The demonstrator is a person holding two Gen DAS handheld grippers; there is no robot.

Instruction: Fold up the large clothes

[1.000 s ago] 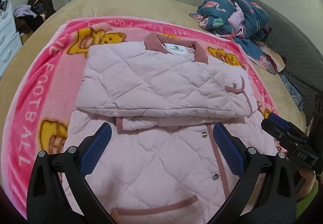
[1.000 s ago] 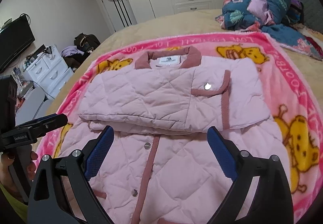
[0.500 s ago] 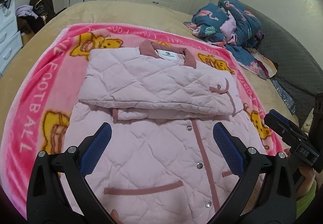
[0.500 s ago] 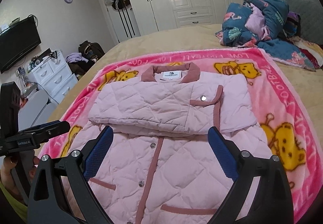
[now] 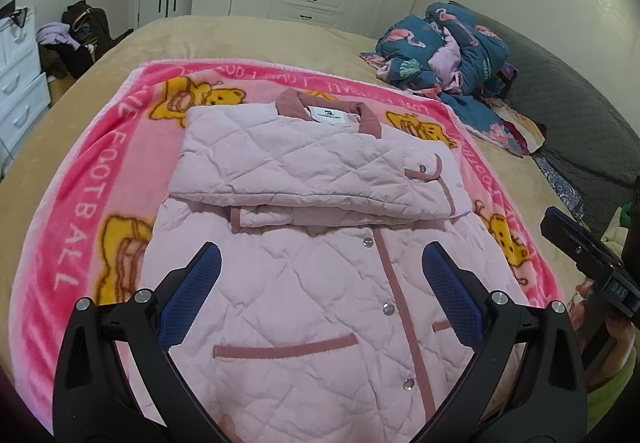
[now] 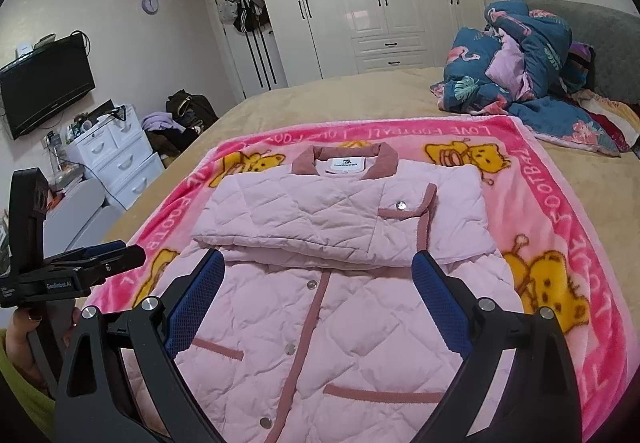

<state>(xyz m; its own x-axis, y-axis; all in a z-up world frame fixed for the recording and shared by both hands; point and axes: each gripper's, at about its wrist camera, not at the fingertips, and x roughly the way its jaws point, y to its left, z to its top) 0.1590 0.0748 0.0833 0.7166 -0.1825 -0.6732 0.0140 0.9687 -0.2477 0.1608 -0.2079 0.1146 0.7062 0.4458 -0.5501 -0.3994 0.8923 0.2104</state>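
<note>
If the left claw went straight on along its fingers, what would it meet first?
Most likely the pink quilted jacket: the open left claw points down at its lower front panel, near the snap placket. The folded-over sleeves lie further on. How high the claw is above the fabric is unclear.

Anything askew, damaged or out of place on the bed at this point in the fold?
Nothing is damaged or spilled. The pink quilted jacket lies flat on the pink blanket, sleeves folded across the chest; one cuff peeks out below that fold. Both grippers, left and right, hover open above it.
</note>
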